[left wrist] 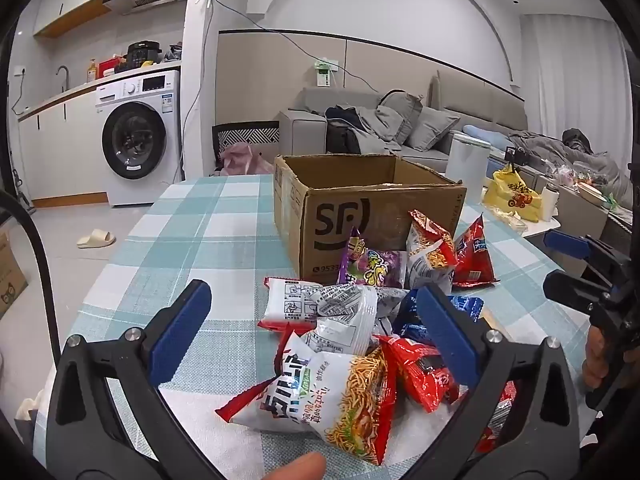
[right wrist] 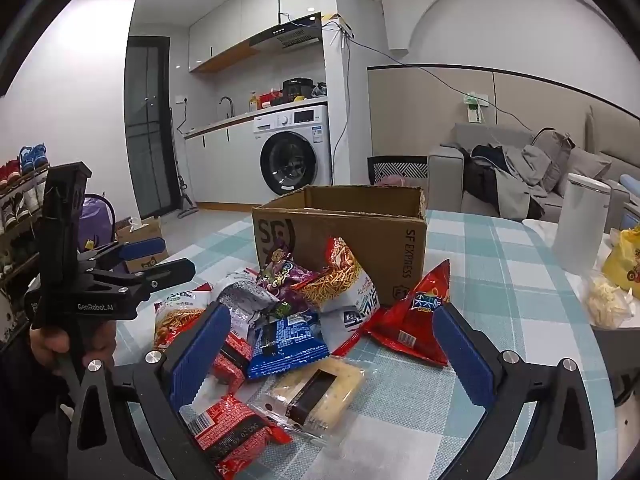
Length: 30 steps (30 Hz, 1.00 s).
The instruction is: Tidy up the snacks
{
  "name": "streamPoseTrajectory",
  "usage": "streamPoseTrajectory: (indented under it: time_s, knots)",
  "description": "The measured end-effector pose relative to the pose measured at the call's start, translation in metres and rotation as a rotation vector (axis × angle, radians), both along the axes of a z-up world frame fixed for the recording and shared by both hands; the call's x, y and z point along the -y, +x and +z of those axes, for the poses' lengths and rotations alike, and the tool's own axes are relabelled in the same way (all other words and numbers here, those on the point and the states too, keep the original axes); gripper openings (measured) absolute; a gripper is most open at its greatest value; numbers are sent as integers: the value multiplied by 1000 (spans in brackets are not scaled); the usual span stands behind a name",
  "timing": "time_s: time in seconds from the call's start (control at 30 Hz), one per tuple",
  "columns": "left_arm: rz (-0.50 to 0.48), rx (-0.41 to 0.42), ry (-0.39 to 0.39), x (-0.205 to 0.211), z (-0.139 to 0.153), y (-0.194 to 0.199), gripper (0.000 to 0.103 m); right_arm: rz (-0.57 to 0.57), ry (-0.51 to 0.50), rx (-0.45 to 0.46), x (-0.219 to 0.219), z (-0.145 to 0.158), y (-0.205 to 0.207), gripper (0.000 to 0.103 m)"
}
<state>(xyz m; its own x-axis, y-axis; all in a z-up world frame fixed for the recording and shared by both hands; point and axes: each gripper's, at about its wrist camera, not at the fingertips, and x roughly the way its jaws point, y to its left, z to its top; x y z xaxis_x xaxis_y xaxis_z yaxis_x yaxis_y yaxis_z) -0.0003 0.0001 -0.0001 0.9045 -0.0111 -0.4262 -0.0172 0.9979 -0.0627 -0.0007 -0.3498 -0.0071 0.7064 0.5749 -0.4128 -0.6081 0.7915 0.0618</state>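
An open cardboard box (left wrist: 360, 208) marked SF stands on the checked table; it also shows in the right wrist view (right wrist: 360, 236). A pile of snack packets lies in front of it: a white noodle-snack bag (left wrist: 336, 396), red packets (left wrist: 420, 372), a purple bag (left wrist: 370, 268), a blue packet (right wrist: 284, 340), a red triangular bag (right wrist: 416, 320) and a clear-wrapped cracker sandwich (right wrist: 316, 392). My left gripper (left wrist: 316, 336) is open above the pile, empty. My right gripper (right wrist: 332, 356) is open over the blue packet and cracker, empty.
The table has a blue-and-white checked cloth (left wrist: 192, 232). A white cylindrical bin (right wrist: 580, 224) and a yellow bag (right wrist: 624, 260) stand beyond the table's right edge. A sofa (left wrist: 400, 128), washing machine (left wrist: 140, 140) and shoe rack (right wrist: 20, 200) are farther off.
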Motion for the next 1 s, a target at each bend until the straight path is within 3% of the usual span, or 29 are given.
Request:
streamPoseTrajectory:
  time_s: [1.0]
  knots:
    - [-5,-4,13,5,2,0,103,2,7,-7,2,1,-1,103]
